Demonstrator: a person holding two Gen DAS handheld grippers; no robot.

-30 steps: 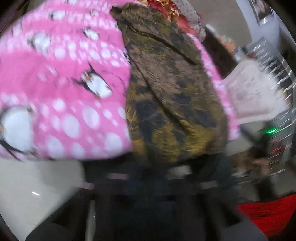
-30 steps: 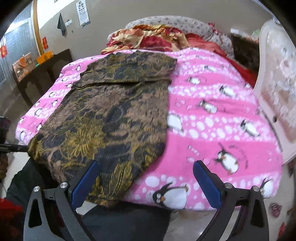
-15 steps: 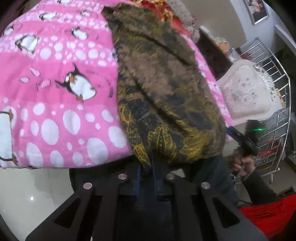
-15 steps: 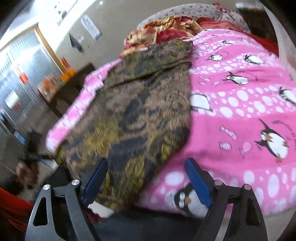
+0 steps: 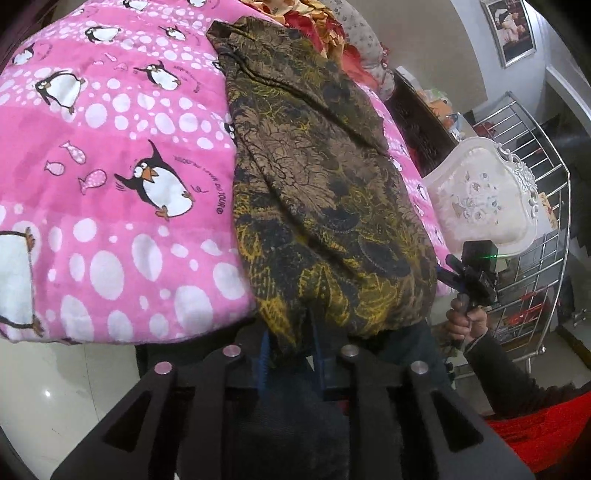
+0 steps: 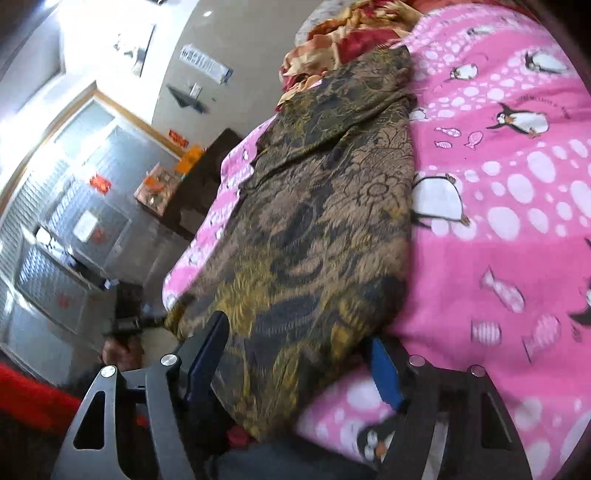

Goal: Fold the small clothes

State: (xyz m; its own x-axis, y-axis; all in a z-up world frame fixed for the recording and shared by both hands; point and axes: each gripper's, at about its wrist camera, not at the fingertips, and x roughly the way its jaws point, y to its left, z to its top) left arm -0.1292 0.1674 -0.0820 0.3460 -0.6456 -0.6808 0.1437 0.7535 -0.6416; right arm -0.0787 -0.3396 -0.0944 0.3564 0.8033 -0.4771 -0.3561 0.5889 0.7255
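- Behind the bed we see a beige wall with a framed picture (image 5: pixel 511 31), a metal rail rack (image 5: pixel 543 206) and a cream padded bed end board (image 5: pixel 484 206); the right wrist view shows glazed doors (image 6: pixel 62 229) and a dark cabinet (image 6: pixel 207 173) along the far side.
- Our work rests on a bed covered by a pink fleece blanket printed with penguins and white dots (image 5: pixel 110 155); it looks plush and grippy, so cloth should drag on it rather than slide.
- On it lies the brown and mustard patterned garment of thin woven cloth (image 5: pixel 325 192), stretched lengthwise from the crumpled red and gold bedding (image 6: pixel 343 37) at the head down to the near edge, where its hem spills over the blanket's edge.
- We judge this garment light, limp and not fragile: it will sag and crease wherever we lift it, so two corners need to rise together.
- We have the left tool (image 5: pixel 290 354) pressed together, pinching the near hem of the garment.
- We hold the right tool (image 6: pixel 295 365) spread wide, its blue pads (image 6: pixel 384 373) either side of the other near corner, with cloth between them but not yet pinched.
- We think the best hold is the hem corners, deep enough to catch all the layers.
- Our right hand (image 5: pixel 467 321) shows at the garment's edge in the left view.
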